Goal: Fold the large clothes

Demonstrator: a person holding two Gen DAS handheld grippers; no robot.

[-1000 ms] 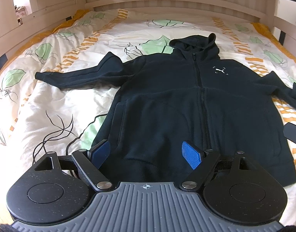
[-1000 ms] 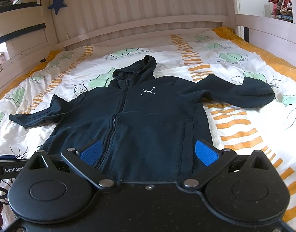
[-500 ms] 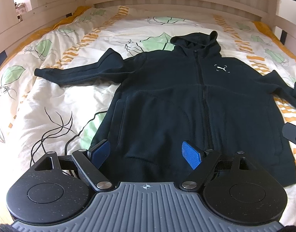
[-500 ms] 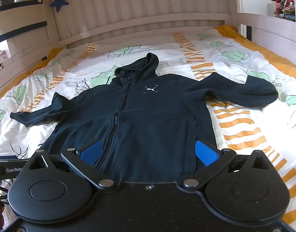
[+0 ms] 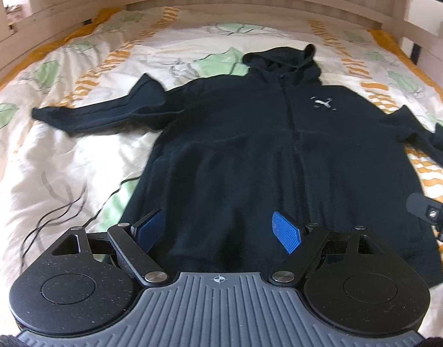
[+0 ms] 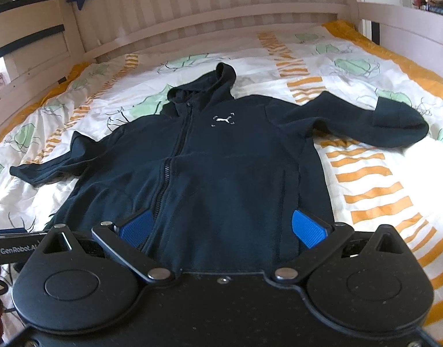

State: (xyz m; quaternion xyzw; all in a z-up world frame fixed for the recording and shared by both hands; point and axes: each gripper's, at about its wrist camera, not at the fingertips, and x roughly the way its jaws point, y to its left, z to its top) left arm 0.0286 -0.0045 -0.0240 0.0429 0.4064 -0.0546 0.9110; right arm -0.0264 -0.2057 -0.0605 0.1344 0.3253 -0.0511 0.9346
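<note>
The hoodie [image 5: 250,150] lies flat, face up and zipped, on the quilt [image 5: 62,150], hood toward the headboard [image 6: 209,14], both sleeves spread outward. The left gripper [image 5: 218,232] is released: its blue pads [image 5: 285,235] stand wide apart above the hem, gripping nothing. The right gripper [image 6: 221,228] is likewise released, pads apart over the lower hoodie, right of the zipper [image 6: 166,179].

Open bedspread [image 6: 365,173] flanks the hoodie [image 6: 221,173] on both sides. Wooden bed rails [image 6: 192,23] wall off the far end and sides, blocking reach beyond.
</note>
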